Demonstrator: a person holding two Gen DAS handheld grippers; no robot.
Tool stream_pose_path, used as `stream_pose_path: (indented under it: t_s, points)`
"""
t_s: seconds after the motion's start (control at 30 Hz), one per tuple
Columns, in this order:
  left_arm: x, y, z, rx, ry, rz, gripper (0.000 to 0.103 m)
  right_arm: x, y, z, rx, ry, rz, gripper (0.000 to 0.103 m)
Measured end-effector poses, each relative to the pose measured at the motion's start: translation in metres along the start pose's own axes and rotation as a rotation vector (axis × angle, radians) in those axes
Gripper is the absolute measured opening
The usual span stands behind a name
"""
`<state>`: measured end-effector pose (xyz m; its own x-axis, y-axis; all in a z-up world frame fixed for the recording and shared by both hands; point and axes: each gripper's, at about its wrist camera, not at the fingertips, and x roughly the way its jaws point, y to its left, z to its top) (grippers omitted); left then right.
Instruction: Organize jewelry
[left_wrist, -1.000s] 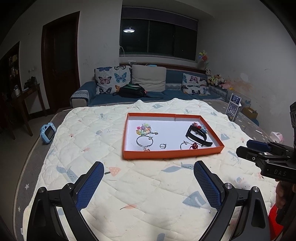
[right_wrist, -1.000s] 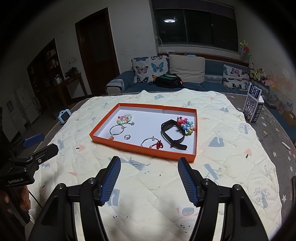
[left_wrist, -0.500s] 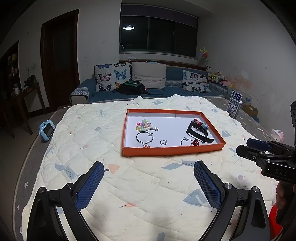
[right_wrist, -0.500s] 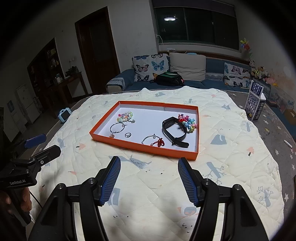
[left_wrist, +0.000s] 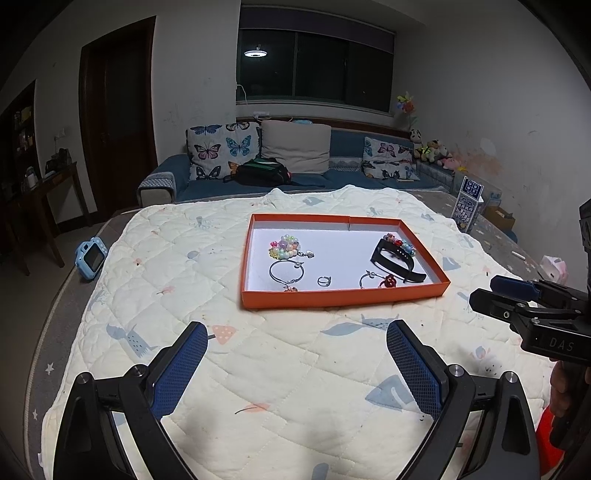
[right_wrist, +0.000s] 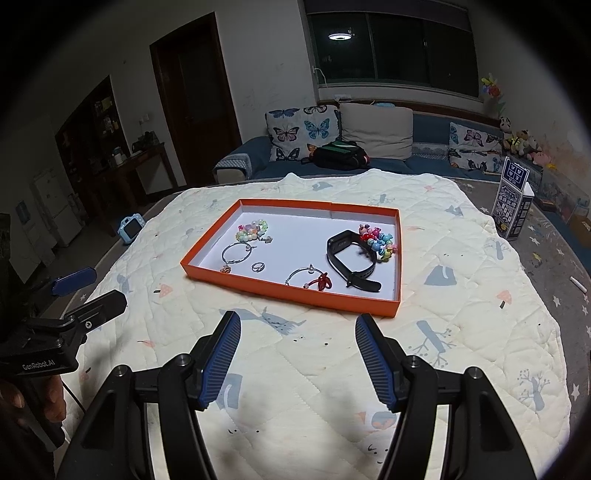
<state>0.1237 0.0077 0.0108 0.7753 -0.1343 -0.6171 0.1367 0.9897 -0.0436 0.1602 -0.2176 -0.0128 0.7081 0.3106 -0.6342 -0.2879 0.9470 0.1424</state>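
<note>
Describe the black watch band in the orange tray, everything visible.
The black watch band looks like matte rubber, closed into a loop standing on its edge, with its strap tail trailing toward the tray's near right corner. It lies in the right part of the orange tray, on the white floor, touching the colourful bead bracelet behind it. Neither gripper touches it.

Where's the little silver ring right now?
The ring lies in the orange tray near its front wall, between the two wire bracelets, left one and right one.

tray (left_wrist: 343, 299) on quilt (left_wrist: 258, 369), watch (left_wrist: 395, 260) in tray right, beads (left_wrist: 284, 247) left, sofa (left_wrist: 314, 173) behind
</note>
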Motion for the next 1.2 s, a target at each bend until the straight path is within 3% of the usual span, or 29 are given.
stream_pose_path:
  t_s: [1.2]
  points:
    - [0.0046,-0.0022,-0.0015,0.003,0.011,-0.001,0.103,0.0014,0.0014,0.0001,0.006,0.002,0.008,0.071]
